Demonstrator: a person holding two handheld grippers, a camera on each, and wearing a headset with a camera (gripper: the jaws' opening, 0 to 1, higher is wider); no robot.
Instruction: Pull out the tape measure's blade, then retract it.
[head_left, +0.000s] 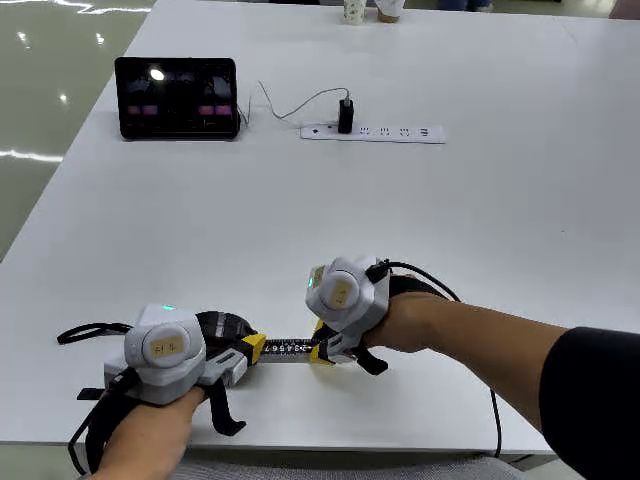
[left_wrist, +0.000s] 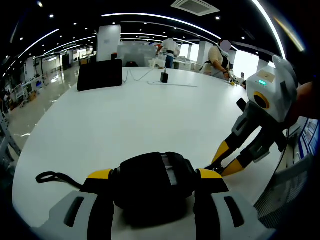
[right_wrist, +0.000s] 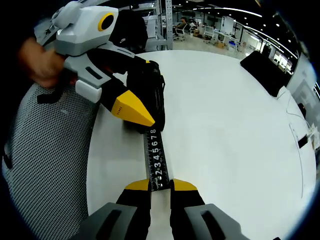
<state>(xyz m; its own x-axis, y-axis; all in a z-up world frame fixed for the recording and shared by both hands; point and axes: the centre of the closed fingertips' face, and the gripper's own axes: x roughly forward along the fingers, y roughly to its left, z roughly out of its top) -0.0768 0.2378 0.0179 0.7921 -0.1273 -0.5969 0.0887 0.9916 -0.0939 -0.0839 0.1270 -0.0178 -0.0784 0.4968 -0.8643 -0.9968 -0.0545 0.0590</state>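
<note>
A black tape measure case (left_wrist: 152, 186) sits between the yellow-tipped fingers of my left gripper (left_wrist: 155, 175), which is shut on it. In the head view this gripper (head_left: 240, 347) rests on the white table near its front edge, with the case (head_left: 225, 328) in it. A short length of blade (right_wrist: 153, 150) with black numbers runs out of the case (right_wrist: 149, 95) along the table. My right gripper (right_wrist: 160, 186) is shut on the blade's end. In the head view the right gripper (head_left: 322, 347) lies just right of the blade (head_left: 286, 348).
A dark tablet (head_left: 177, 97) stands at the back left, wired to a white power strip (head_left: 372, 131). Paper cups (head_left: 354, 10) are at the far edge. The case's black strap (head_left: 90, 330) trails left. A mesh chair seat (right_wrist: 45, 165) lies below the table's edge.
</note>
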